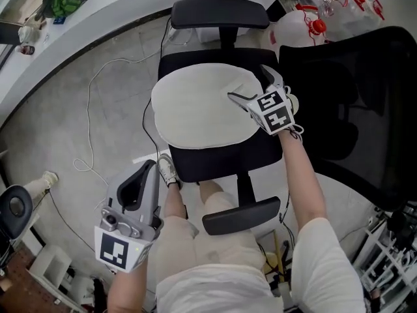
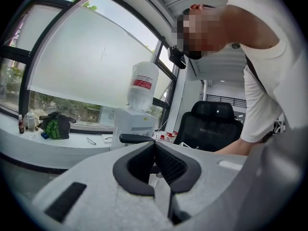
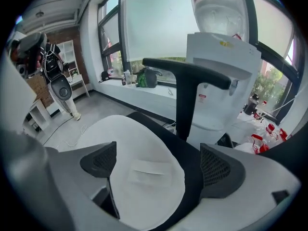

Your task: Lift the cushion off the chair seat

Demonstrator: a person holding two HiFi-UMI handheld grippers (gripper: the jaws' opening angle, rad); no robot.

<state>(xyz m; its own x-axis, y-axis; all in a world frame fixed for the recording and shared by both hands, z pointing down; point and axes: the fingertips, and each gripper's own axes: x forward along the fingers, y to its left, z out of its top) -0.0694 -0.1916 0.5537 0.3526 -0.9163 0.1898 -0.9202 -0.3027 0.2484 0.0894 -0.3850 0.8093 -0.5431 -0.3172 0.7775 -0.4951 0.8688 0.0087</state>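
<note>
Cushion point(image 1: 202, 106) on chair seat point(image 1: 221, 158), right gripper point(image 1: 247, 82) spread over its edge, left gripper point(image 1: 151, 167) clenched, well away

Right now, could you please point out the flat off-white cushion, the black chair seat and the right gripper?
flat off-white cushion point(image 1: 199, 113), head view, middle.
black chair seat point(image 1: 225, 158), head view, bare front edge.
right gripper point(image 1: 248, 82), head view, between fingertips.
</note>
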